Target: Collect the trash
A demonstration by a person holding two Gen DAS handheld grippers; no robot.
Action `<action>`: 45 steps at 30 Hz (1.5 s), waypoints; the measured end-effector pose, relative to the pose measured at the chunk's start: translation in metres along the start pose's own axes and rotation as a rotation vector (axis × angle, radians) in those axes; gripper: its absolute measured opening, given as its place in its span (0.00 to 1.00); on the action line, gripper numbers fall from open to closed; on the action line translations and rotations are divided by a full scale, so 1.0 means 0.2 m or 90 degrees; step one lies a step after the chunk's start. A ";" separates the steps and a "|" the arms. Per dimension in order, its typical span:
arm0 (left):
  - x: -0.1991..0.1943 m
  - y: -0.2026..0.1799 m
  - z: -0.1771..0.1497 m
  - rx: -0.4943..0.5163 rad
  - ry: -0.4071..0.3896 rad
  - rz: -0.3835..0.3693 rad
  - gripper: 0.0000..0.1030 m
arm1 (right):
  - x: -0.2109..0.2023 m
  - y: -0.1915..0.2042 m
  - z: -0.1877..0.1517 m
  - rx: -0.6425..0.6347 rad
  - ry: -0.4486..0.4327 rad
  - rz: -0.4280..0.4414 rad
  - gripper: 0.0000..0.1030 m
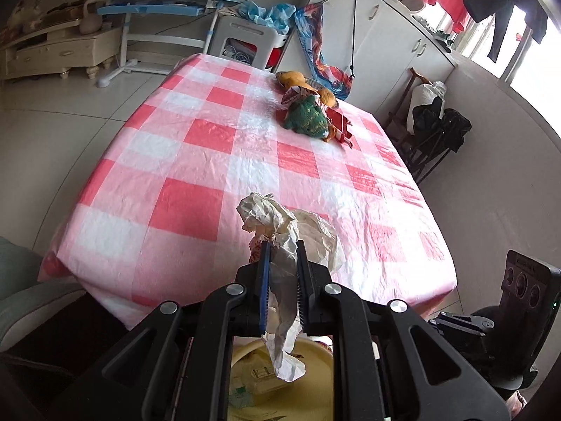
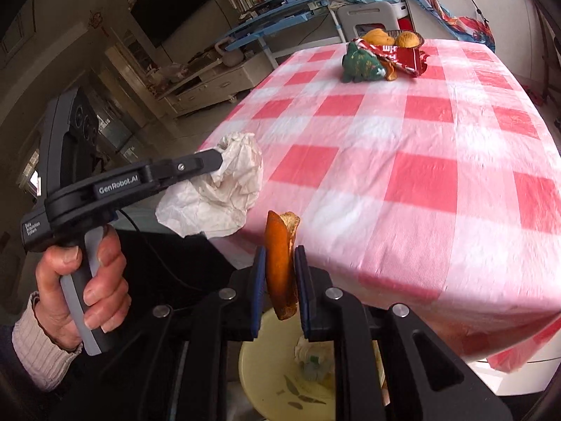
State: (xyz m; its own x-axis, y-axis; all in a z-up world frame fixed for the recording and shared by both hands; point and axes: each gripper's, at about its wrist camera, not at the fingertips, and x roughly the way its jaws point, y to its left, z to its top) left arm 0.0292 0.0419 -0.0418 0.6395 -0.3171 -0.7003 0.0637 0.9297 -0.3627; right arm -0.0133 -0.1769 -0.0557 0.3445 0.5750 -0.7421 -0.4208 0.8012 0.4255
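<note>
I have my left gripper (image 1: pixel 282 245) clamped on crumpled paper (image 1: pixel 277 221), light and floppy, best pinched mid-wad. My right gripper (image 2: pixel 278 251) pinches a stiff orange peel (image 2: pixel 278 256). Both hang near the table (image 2: pixel 420 182) edge, above the yellow bin (image 2: pixel 266 386).

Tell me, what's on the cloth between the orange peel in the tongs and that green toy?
Nothing: in the right wrist view, only bare checked tablecloth lies between the orange peel and the green toy.
</note>
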 end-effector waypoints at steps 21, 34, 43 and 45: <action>-0.08 -0.19 -0.38 0.106 0.084 0.039 0.44 | -0.16 -0.11 -0.10 0.103 -0.125 -0.078 0.72; -0.19 0.01 -0.26 -0.015 -0.024 0.110 0.67 | -0.13 -0.06 -0.15 0.080 -0.111 -0.102 0.79; -0.19 0.01 -0.26 -0.017 -0.034 0.116 0.70 | -0.08 -0.03 -0.16 0.065 -0.093 -0.099 0.79; -0.19 0.01 -0.26 -0.018 -0.036 0.117 0.70 | -0.08 -0.03 -0.16 0.062 -0.090 -0.098 0.79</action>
State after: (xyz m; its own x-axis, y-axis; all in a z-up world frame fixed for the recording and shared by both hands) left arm -0.0348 0.0461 -0.0477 0.6800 -0.1313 -0.7214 -0.0789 0.9650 -0.2500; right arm -0.0430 -0.1955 -0.0634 0.5154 0.4567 -0.7251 -0.2739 0.8895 0.3656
